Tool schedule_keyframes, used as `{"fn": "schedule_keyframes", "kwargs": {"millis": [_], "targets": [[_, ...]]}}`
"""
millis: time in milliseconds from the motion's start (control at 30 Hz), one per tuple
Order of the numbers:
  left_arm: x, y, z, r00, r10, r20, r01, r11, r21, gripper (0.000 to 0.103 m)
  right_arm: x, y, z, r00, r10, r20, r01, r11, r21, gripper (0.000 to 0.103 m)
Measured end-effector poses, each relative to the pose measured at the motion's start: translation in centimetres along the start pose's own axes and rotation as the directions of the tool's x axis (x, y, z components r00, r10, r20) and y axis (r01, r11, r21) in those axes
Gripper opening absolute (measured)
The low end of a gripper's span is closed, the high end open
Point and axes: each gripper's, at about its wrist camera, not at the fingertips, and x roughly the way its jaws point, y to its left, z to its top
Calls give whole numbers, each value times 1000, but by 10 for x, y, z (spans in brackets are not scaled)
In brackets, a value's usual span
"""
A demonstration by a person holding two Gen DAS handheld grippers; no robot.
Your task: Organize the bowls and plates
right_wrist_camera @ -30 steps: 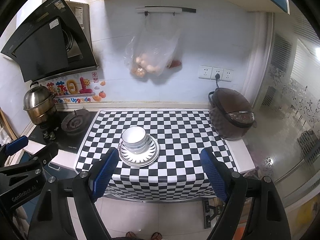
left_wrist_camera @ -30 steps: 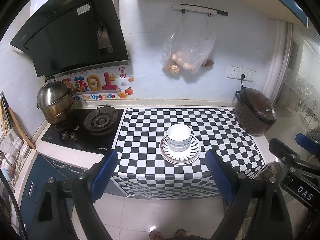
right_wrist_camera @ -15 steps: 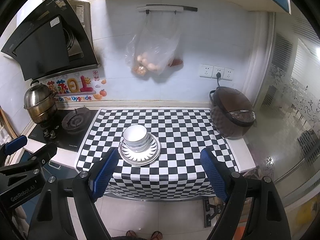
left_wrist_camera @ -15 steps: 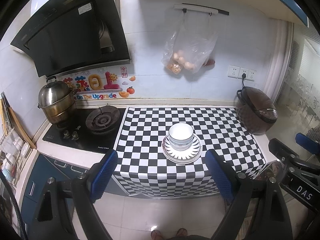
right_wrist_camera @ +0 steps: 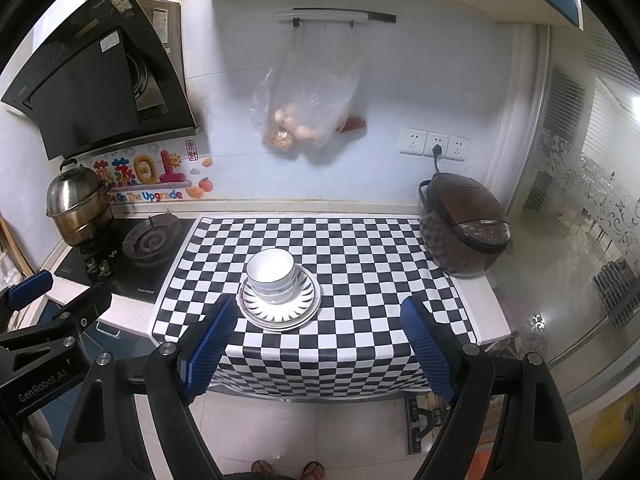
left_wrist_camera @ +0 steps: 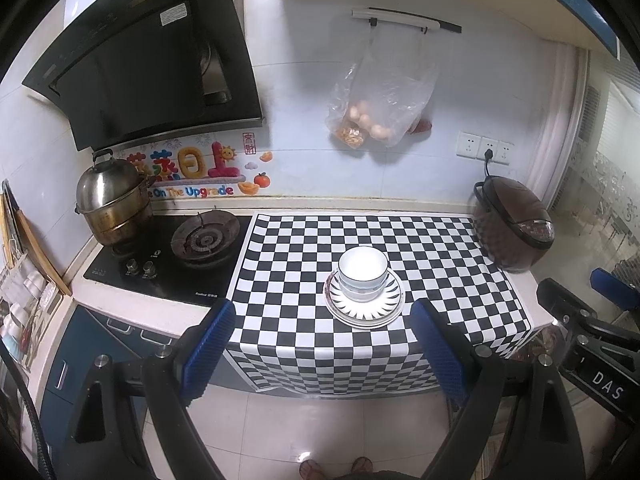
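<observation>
White bowls sit nested in a small stack on the plates, which have a black ray pattern round the rim, and the whole pile stands near the middle of the checked cloth that covers our counter. We hold the left gripper back from the counter's front edge, its blue pads spread wide and holding nothing; in its view the stack lies ahead of the fingers, between them and a little toward the right pad. Our right gripper is likewise wide apart and empty, also off the counter edge; from there the bowls and plates lie ahead and to the left, just past the left pad. Neither gripper touches the dishes.

Off to the right of the cloth stands a brown rice cooker, plugged into the wall. To the left we see the gas hob with a steel steamer pot on it, and a plastic bag hangs on the wall above.
</observation>
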Motion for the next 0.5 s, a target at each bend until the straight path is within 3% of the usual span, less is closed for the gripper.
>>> {"fn": "schedule_keyframes", "kwargs": {"millis": [500], "targets": [[1,-6,-2,1000,27,-2,-27,999,-27,89,3,7,0,1000,2,-3,-3,1000,-2,86]]}}
